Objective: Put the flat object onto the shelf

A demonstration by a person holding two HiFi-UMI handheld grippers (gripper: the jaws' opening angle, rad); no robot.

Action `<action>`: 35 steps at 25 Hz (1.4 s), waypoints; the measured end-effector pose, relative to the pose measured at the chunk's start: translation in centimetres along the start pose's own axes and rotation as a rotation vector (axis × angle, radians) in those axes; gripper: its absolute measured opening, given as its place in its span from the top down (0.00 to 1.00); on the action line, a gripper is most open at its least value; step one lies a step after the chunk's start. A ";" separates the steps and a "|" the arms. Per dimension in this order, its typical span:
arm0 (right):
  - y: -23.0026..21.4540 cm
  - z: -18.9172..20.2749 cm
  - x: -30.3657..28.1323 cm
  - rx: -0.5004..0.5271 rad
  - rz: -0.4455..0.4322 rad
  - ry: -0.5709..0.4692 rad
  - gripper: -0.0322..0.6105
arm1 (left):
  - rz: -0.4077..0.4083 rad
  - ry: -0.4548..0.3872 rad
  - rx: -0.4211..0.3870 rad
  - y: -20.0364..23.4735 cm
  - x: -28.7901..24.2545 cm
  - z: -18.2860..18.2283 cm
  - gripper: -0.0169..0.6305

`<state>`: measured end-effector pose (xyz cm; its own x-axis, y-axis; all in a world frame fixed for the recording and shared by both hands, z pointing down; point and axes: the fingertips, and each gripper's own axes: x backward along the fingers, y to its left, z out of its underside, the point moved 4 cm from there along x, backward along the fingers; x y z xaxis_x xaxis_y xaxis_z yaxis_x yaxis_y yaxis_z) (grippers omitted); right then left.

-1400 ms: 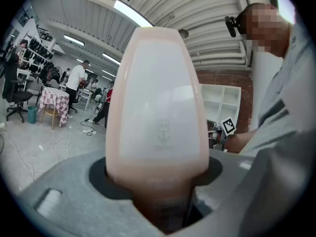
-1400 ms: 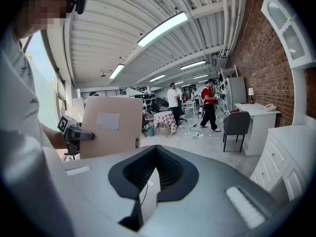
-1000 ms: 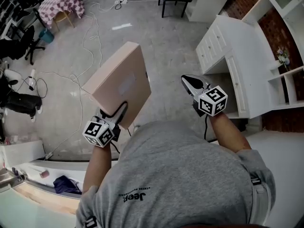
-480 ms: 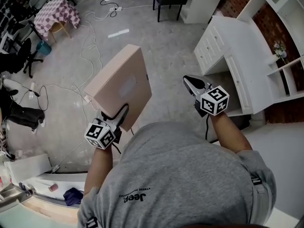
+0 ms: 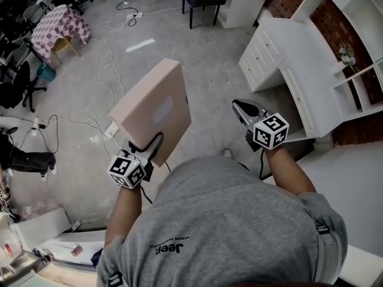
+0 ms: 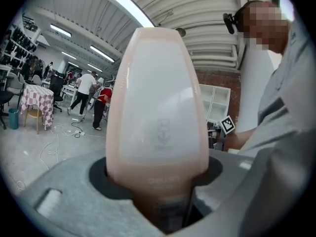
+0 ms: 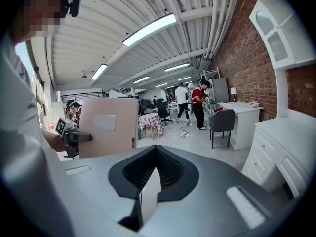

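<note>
So you are carrying the box [image 5: 154,106], clamped in your left gripper [image 5: 151,147], well away from the shelf [image 5: 362,76]; your right gripper [image 5: 242,107] is closed and empty. Next, walk it to the shelf

matt card, smooth paint, rough brick
flat box [image 5: 152,109]: matt pinkish cardboard, pale paper label [image 5: 163,108]; shelf [image 5: 362,75] smooth white paint; wall [image 5: 335,31] rough brick; floor [image 5: 209,52] dull grey concrete.

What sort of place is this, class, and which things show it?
Probably a large shared workshop or lab: loose cables across the bare concrete floor, long strip lights under a ribbed ceiling, and a white shelf unit against a brick wall.
</note>
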<state>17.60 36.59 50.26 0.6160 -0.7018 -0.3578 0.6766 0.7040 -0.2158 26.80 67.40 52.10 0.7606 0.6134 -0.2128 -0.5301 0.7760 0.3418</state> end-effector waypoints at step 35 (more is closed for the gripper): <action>-40.0 -10.9 -3.3 0.049 -0.079 0.004 0.94 | -0.094 -0.055 -0.009 -3.4 -39.4 -10.1 0.51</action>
<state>-15.88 11.92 50.14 0.5583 -0.7546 -0.3448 0.7422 0.6400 -0.1988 -5.14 42.07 50.03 0.8264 0.5291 -0.1926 -0.4589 0.8311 0.3141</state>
